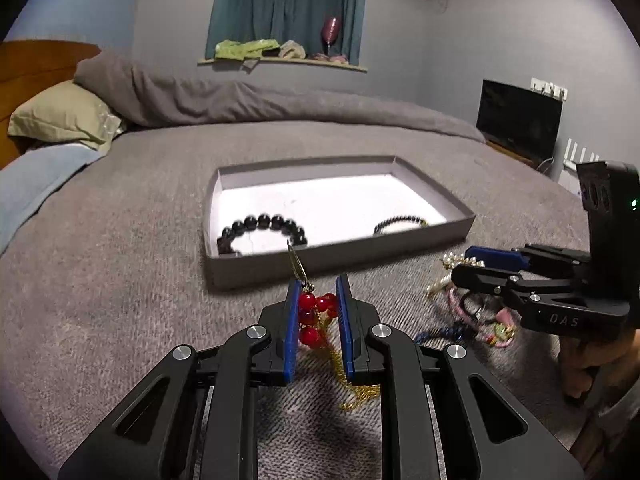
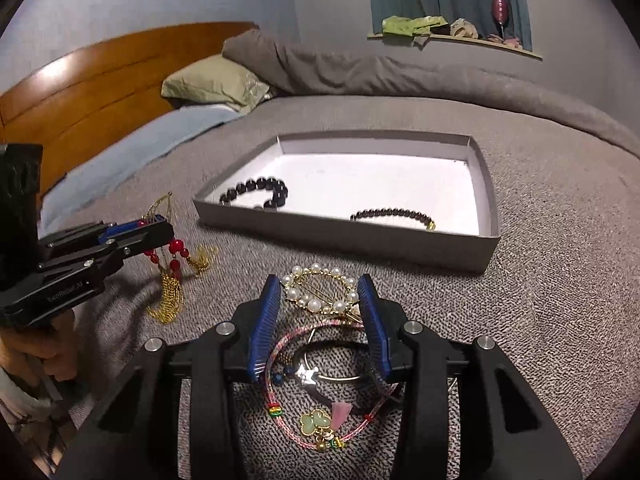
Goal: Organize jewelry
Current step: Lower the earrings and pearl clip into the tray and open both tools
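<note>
The red-bead ornament (image 1: 314,312) with gold chain tassels sits between the narrow blue pads of the left gripper (image 1: 318,292), which clamp it; its tassels trail onto the grey bedspread (image 1: 120,248). From the left wrist view, the grey tray (image 1: 340,258) lies at 12 o'clock of this gripper, just beyond it. Inside the tray, a black bead bracelet (image 1: 262,228) rests near the front-left wall and a thinner dark bracelet (image 1: 400,222) near the front-right.

The right gripper (image 2: 320,292) stands at 3 o'clock of the left one. Its jaws are half closed around the pearl hair clip (image 2: 320,294); pad contact cannot be confirmed. Below the clip lie a pink cord bracelet (image 2: 292,408) and a metal bangle (image 2: 340,378). A pillow (image 1: 60,120) lies at 10 o'clock.
</note>
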Available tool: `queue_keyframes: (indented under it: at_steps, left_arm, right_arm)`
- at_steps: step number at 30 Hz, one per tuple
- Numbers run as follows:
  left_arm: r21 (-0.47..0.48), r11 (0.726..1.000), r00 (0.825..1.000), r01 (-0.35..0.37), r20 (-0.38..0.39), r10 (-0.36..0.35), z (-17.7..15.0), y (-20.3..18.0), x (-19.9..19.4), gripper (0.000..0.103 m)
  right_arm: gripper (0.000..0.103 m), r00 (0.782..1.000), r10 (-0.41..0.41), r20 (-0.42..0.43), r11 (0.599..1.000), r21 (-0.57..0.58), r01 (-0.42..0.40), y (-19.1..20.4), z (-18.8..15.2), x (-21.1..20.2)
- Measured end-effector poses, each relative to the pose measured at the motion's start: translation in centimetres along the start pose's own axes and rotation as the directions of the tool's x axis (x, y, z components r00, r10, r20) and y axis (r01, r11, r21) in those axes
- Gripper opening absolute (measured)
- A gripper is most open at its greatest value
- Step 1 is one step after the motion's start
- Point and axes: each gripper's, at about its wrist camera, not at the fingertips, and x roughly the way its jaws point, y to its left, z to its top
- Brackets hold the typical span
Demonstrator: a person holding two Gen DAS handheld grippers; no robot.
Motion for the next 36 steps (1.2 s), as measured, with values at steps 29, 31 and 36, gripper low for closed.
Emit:
queue_keyframes:
  at_steps: [29,31,36]
  left_arm:
    - [0.011,0.997,0.993,0.075,0.091,-0.076,7.2,0.7,3.8,0.018]
    - [0.017,0.996,0.992,0.085,0.093,-0.086,8.1,0.8,4.8,0.018]
    - [0.014,0.995,0.990,0.104,0.090,-0.105,9.3,0.7,6.9,0.018]
  right_arm:
    - [0.040,0.996,-0.046,0.072,0.999,0.011,0.045,-4.3,6.3,2.4]
    - [0.040,0.997,-0.048,0.066,0.999,0.007,0.047,-4.6,6.9,3.1]
    - [0.040,0.997,-0.051,0.054,0.999,0.001,0.051,-5.1,8.3,4.8]
